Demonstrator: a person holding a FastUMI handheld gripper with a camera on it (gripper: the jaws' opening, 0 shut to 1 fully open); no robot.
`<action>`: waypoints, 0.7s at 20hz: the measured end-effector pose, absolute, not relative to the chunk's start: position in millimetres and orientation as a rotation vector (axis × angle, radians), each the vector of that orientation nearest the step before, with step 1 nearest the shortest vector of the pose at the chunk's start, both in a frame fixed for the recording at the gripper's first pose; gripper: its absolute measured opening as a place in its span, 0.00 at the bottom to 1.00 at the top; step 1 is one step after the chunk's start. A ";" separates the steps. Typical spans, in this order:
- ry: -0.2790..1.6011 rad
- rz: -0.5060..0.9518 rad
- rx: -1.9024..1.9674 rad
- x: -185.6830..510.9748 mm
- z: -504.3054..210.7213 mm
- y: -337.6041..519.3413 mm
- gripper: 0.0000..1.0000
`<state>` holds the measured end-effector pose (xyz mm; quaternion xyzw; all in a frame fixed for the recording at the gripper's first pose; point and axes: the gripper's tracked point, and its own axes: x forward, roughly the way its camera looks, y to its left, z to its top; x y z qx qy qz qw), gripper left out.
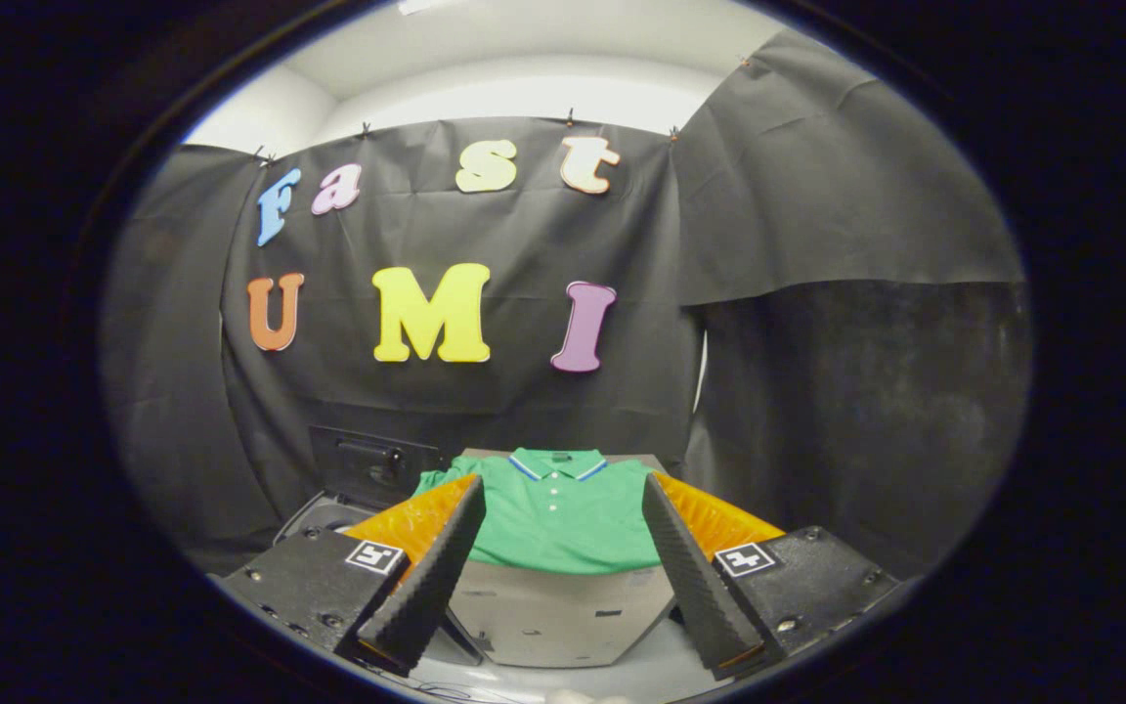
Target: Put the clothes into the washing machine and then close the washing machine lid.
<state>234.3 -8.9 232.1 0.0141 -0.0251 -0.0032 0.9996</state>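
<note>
Beyond the fingers, on a pale box (543,611) against the black cloth wall (817,215): green polo shirt (553,523), laid flat. Washer (368,469) left, lid up. Gripper (558,533) wide open, holding nothing.

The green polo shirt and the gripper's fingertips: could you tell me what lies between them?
Nothing: in the gripper view the open gripper faces the green polo shirt across bare grey box top.

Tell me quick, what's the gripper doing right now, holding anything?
Gripper: open, holding nothing; fingers spread wide, with the green polo shirt just ahead between them.
</note>
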 end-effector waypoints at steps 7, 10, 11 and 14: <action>0.070 0.029 0.024 357.5 247.4 -11.1 1.00; 0.154 0.037 0.020 404.8 234.0 -7.1 1.00; 0.197 0.046 0.025 416.0 223.7 -3.8 1.00; 0.316 0.050 0.022 451.3 193.2 0.5 1.00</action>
